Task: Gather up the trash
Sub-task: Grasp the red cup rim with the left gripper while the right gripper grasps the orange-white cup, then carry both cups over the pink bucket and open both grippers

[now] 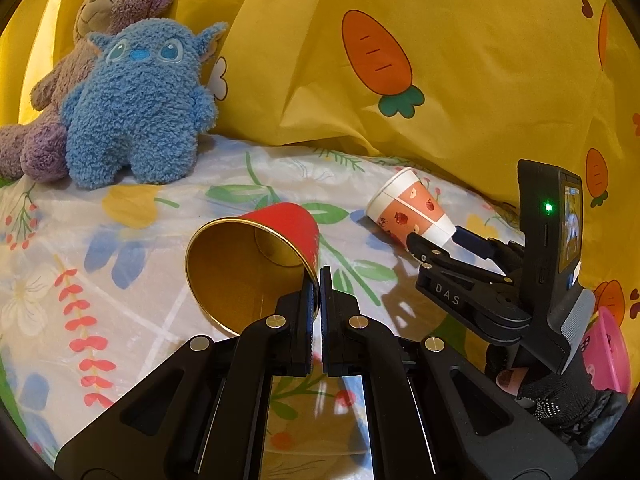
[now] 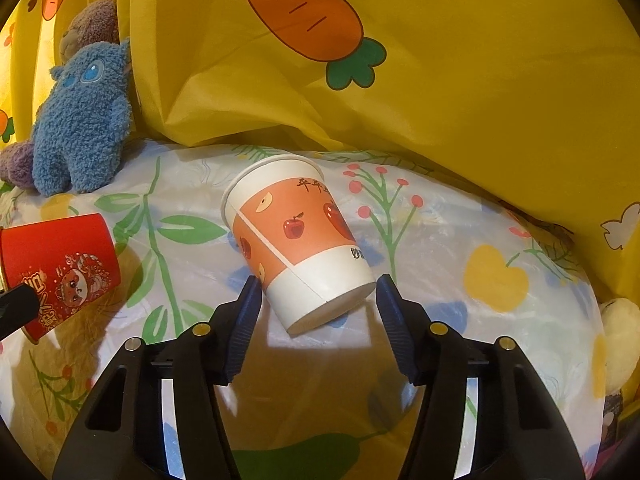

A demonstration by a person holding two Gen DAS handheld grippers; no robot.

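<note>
A bedroom: floral bedsheet, carrot-print quilt, plush toys.

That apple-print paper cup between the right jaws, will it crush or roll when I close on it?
The apple-print paper cup looks thin-walled and empty, so probably light and easily dented. It lies on its side on the soft bedspread, so it may roll if nudged. The right gripper straddles its stiffer base, a likely safer hold.
</note>
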